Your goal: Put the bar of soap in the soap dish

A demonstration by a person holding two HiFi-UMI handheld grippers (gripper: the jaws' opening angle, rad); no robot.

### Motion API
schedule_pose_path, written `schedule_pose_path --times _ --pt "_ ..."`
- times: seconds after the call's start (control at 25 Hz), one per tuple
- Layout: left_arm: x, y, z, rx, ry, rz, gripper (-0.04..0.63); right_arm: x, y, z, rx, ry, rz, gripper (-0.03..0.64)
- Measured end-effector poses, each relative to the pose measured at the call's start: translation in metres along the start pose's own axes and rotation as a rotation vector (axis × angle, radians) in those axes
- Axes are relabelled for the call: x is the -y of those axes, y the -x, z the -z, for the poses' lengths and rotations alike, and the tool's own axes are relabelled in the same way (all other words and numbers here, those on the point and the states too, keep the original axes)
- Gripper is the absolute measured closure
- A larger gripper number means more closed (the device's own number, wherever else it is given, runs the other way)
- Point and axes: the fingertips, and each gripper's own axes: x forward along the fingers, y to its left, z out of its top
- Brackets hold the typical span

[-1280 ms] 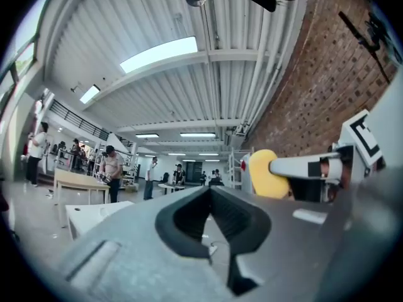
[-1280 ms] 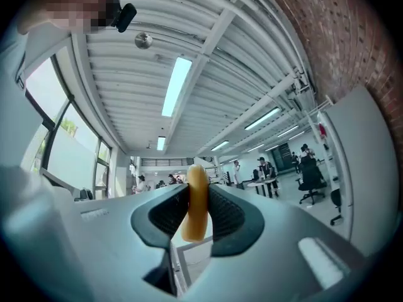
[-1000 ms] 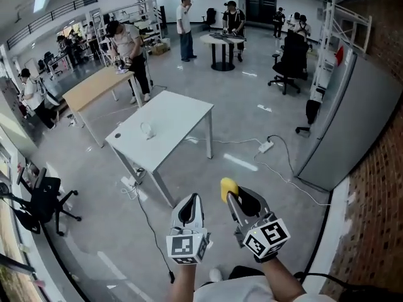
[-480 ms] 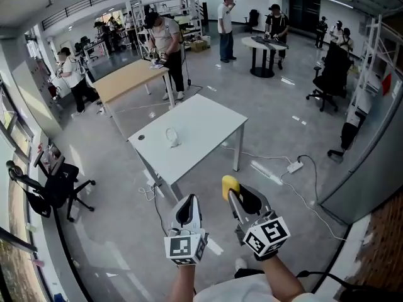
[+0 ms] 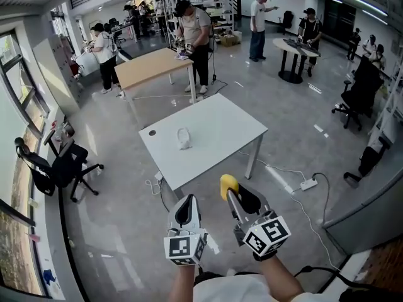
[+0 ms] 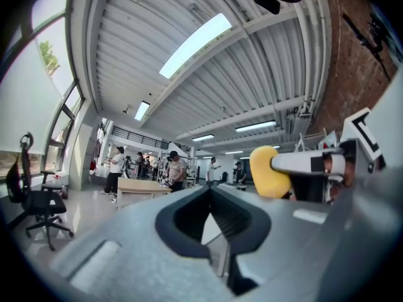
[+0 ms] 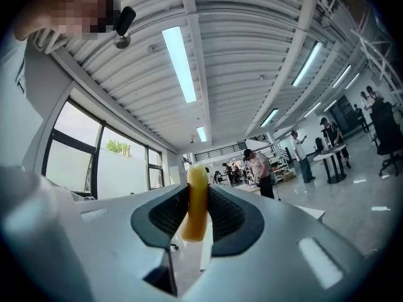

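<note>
clamping soap bar (image 7: 196,201) in right tool (image 5: 233,195)

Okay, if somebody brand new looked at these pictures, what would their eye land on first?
Probably the bright yellow bar of soap, pinched in the right claw low in the head view. Next comes the white table ahead in the middle of that view, with a small pale soap dish on it. The left claw, beside the right one, is shut and empty.
</note>
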Motion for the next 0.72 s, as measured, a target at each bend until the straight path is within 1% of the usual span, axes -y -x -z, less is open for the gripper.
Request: schedule_pose_path --times 0.08,0.2,0.36,0.52,0.72 --pt "-0.004 -0.005 0.006 -0.006 0.0 -0.026 0.594 0.006 -0.006 0.008 -0.014 -0.021 -0.023 0.515" --pt "-0.011 -0.021 0.019 -0.035 0.0 -0.042 0.594 0.016 -0.018 0.024 -0.038 -0.063 -0.038 0.515" --pt "-0.031 -0.048 0.03 -0.055 0.001 -0.061 0.594 0.032 -0.051 0.045 -0.073 -0.088 -0.048 0.515" --pt "-0.063 -0.089 0.036 -0.047 -0.006 -0.066 0.594 0.052 -0.098 0.06 -0.088 -0.1 -0.047 0.515" --pt "-0.12 -0.158 0.03 -0.036 0.006 -0.051 0.594 0.074 -0.184 0.062 -0.085 -0.087 -0.035 0.515"
